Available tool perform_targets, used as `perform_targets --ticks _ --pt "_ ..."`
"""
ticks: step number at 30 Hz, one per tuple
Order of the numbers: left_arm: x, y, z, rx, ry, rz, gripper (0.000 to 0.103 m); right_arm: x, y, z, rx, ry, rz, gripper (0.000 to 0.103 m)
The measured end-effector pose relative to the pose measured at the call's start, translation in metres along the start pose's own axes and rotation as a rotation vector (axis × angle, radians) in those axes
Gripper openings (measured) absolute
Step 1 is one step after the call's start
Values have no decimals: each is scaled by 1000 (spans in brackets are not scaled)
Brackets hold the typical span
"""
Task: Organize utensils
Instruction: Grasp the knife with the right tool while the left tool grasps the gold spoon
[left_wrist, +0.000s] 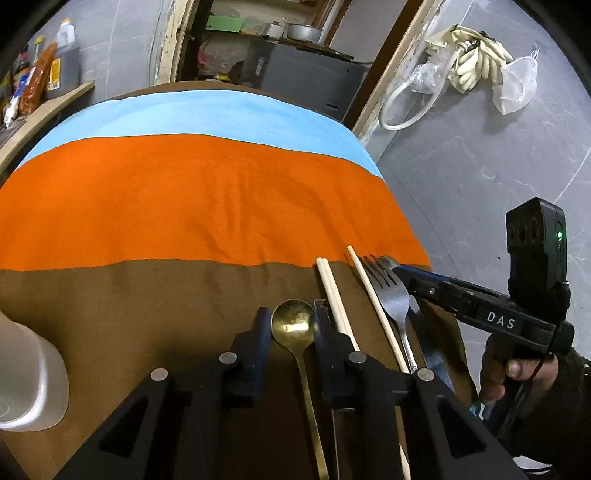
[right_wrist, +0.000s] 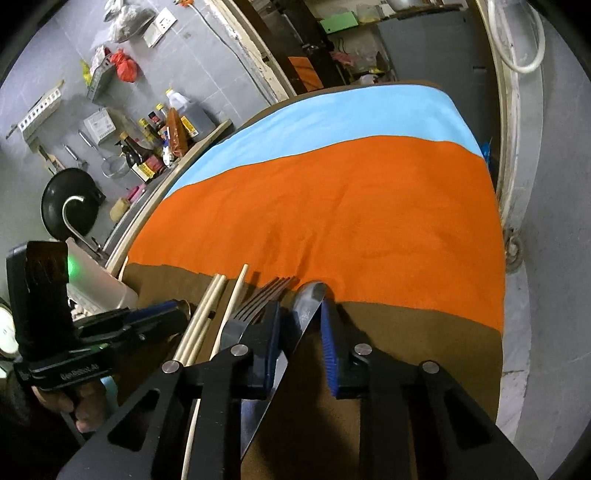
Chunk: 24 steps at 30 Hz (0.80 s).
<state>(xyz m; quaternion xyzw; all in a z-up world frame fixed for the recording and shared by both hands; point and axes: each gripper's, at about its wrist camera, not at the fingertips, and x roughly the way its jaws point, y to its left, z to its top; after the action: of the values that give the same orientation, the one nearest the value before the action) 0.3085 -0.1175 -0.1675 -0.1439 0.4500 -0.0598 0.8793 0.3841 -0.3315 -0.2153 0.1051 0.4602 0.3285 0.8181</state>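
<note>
Two fisheye wrist views of a worktop (left_wrist: 129, 314) draped in a cloth banded blue, orange and brown. The utensils lie side by side on the brown band near its right edge — from left to right, a brass spoon (left_wrist: 293, 321), a pair of chopsticks (left_wrist: 332, 291), a single chopstick (left_wrist: 364, 280), a fork (left_wrist: 388, 291) and a knife (right_wrist: 308, 306). The left hand-held gripper (left_wrist: 290, 332) stands with its jaws parted around the spoon's bowl, one finger on each side; contact cannot be told. The right hand-held gripper (right_wrist: 299, 332) is likewise spread, straddling the knife blade, with its left finger lying over the fork's neck — the blue ribbed pad (right_wrist: 328, 350) stands apart from the blade. A white container (left_wrist: 26, 376) sits at the worktop's left edge. Bottles (right_wrist: 155, 144) and a black pan (right_wrist: 70, 199) line the grey wall beyond.
</note>
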Motion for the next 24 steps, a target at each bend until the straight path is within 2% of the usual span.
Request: perform_targets --ticks 1,3,8,14,19,24 --pt "0 -1 1 4 1 2 20 1 -2 -1 3 4 4 18" --pt "1 0 1 11 18 33 8 1 -4 2 31 22 23 15" --pt "-4 -1 0 5 17 18 5 4 -2 1 71 60 58 7" --pt "-9 1 0 4 27 1 3 4 14 -4 41 94 33 5" --pt "-19 -1 0 7 13 31 3 -9 22 -9 54 58 21 2" --pt "-46 -2 -5 5 -76 47 2 -38 32 -21 59 -27 -14 2"
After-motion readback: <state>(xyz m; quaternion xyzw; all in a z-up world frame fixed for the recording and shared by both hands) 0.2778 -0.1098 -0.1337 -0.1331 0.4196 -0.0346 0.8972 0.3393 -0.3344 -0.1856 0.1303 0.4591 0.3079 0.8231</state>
